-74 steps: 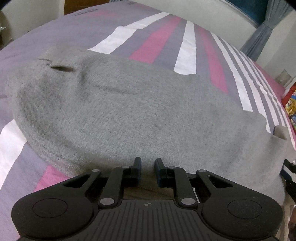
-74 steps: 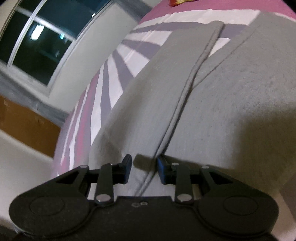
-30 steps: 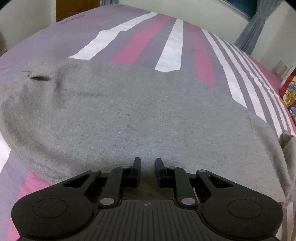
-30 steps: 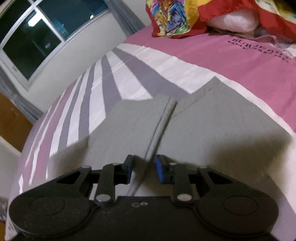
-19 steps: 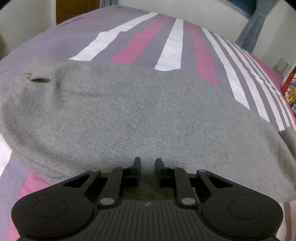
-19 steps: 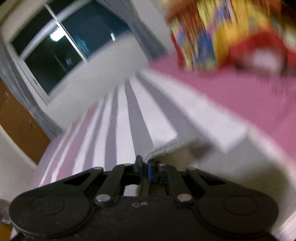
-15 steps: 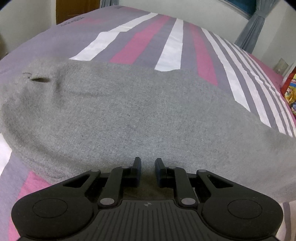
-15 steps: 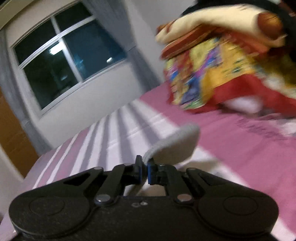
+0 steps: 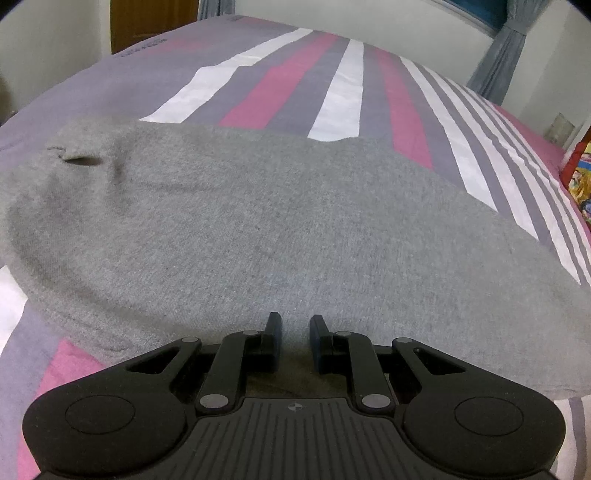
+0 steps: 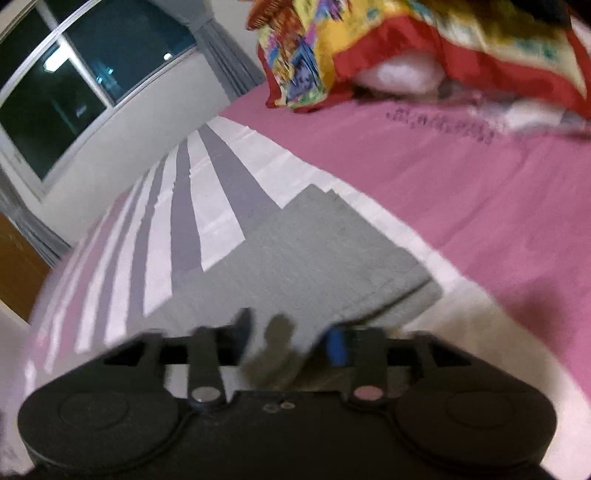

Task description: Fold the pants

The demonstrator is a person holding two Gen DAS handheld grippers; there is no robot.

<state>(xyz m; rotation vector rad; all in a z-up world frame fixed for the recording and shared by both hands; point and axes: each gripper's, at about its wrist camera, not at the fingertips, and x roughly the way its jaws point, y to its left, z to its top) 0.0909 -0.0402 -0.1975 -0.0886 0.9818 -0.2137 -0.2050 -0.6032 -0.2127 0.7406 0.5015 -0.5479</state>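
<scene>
While both wrist views are filled at the bottom by the black gripper bodies, what lies closest ahead of them is grey knit cloth. Seen from the left wrist, the left gripper has its jaws parted with a narrow gap between them and nothing pinched; the tips sit low over the near edge of the grey pants, though actual contact cannot be told. From there the pants spread flat across the striped bedsheet, reaching from the left edge of the view to the right. A small dark slit, apparently a pocket opening, shows on the far left part of the cloth. Beyond the pants the sheet runs on in white, pink and purple-grey stripes toward a wooden door and a grey curtain at the far wall. Through the right wrist camera, which is motion-blurred, the right gripper stands wide apart and released, its blue-padded fingertips holding nothing. Just ahead of it lie the pants in layers, with stacked edges visible along their right side and at the far corner. Farther on, a plain pink stretch of the bedsheet carries dark, unreadable lettering. At the back sits a colourful red-and-yellow bedding pile, and to the left a dark window in the wall.
</scene>
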